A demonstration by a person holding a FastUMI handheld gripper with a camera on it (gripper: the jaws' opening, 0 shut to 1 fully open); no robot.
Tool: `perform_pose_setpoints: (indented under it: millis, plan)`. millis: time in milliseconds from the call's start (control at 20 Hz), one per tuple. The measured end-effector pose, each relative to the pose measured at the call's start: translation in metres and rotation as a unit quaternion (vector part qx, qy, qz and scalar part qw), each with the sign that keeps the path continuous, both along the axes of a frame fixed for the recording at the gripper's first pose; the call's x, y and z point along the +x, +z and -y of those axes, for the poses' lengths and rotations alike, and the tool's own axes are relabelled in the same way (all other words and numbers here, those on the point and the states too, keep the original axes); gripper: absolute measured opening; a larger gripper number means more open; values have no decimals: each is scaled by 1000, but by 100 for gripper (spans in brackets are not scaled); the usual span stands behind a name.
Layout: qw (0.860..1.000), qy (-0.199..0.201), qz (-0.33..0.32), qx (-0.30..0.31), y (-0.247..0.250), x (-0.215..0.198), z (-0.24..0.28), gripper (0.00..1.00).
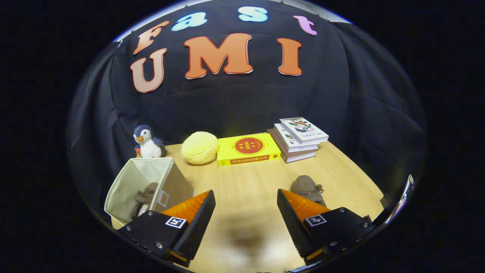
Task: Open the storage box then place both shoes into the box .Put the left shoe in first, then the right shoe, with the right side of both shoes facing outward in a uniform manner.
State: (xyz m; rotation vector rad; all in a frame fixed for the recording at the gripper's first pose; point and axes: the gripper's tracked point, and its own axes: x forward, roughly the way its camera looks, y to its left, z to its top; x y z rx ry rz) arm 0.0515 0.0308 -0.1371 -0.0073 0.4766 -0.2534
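Tool spread wide over bare surface, gripping nothing. One brown shoe sits inside the open storage box at near left; the other shoe lies just beyond the right finger.

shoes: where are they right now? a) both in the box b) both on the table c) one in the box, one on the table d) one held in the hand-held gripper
c: one shoe lies inside the open box, the other shoe sits on the table just past one finger of the open, empty hand-held gripper.
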Motion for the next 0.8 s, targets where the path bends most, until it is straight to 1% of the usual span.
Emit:
perform_pose_setpoints:
  millis: [200, 400, 600, 800]
  plan:
    - [999, -30, -11, 0, -13, -10, 55, 98]
    - [998, -51, -30, -1, -32, -20, 103, 98]
    - [996, -67, -50, 0, -54, -29, 143, 98]
    - [994, -78, -75, 3, -82, -34, 169, 98]
